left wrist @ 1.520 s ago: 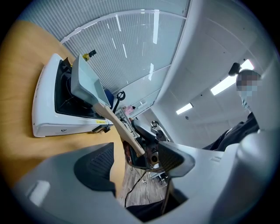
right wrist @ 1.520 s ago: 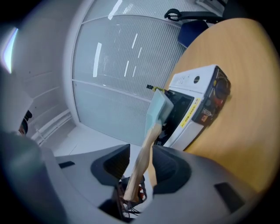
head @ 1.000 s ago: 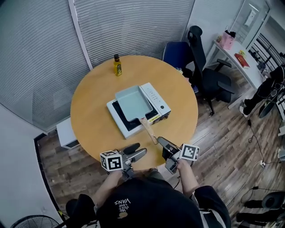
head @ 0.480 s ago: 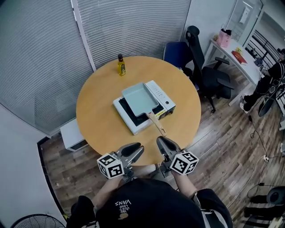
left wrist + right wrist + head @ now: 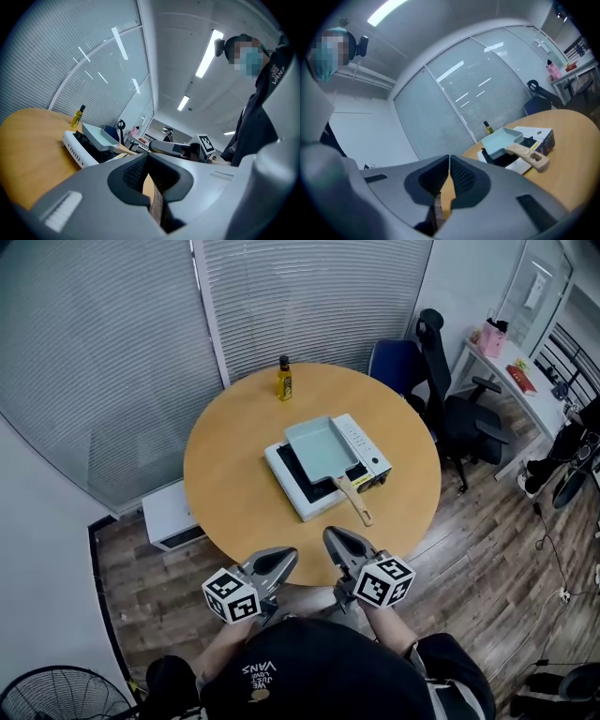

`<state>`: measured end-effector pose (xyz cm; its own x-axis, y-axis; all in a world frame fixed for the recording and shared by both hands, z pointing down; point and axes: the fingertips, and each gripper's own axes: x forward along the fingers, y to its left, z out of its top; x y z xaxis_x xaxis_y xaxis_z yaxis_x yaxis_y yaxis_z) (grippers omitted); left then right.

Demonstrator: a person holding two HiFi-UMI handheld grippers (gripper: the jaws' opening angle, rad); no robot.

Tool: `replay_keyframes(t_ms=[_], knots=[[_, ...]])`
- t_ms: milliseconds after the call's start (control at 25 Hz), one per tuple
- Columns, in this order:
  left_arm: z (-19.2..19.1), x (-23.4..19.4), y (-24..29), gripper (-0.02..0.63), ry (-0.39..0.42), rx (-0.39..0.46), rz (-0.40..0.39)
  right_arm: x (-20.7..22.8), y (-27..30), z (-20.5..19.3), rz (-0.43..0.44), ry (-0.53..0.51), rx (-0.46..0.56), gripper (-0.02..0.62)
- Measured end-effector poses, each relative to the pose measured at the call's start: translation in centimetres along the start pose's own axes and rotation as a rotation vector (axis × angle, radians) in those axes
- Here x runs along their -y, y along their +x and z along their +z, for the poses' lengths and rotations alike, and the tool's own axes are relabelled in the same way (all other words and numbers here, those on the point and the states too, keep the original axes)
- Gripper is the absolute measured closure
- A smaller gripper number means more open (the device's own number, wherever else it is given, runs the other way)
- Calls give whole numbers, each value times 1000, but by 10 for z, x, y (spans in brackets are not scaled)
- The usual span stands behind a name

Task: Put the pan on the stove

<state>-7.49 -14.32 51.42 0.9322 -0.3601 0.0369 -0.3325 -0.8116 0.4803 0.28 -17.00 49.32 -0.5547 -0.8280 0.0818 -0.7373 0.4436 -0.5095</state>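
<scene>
A pale green square pan (image 5: 321,447) with a wooden handle (image 5: 354,502) sits on the white portable stove (image 5: 362,442) in the middle of the round wooden table (image 5: 225,474). The handle points toward me over the stove's front edge. My left gripper (image 5: 281,556) and right gripper (image 5: 330,536) are both shut and empty, held back at the table's near edge, well short of the pan. The left gripper view shows the pan (image 5: 101,136) on the stove (image 5: 75,147) past its shut jaws. The right gripper view shows the pan (image 5: 501,140) and its handle (image 5: 529,156) ahead of its shut jaws.
A yellow oil bottle (image 5: 283,379) stands at the table's far edge. A black office chair (image 5: 450,399) and a blue chair (image 5: 394,362) stand behind the table on the right, next to a white desk (image 5: 525,371). A white box (image 5: 173,517) sits under the table's left side.
Both grippers have closed from open and drawn back off the table toward me. The pan and stove stay put; the head camera has shifted, so the table sits further right in view.
</scene>
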Motion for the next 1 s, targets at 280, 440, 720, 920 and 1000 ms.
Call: replay_keyframes(t_ms=[280,440,720,920,1000], knots=[[-6,-3,-19,597,39,-8,62,-11,13,-16,4,6,-76,583],[-11,-10,-24,597,47,-12,106,-13,15,-21,3,-9,-98,583],[-12,-5,-22,597,52,-6,113,-10,9,-27,-21,-20,-114,583],[-16,-5,-21,597,30,-10,124,-7,5,-29,-29,-15,-118,583],[-16,-6,-21,597,21,-3,131,-6,5,-30,-36,-10,-114,583]])
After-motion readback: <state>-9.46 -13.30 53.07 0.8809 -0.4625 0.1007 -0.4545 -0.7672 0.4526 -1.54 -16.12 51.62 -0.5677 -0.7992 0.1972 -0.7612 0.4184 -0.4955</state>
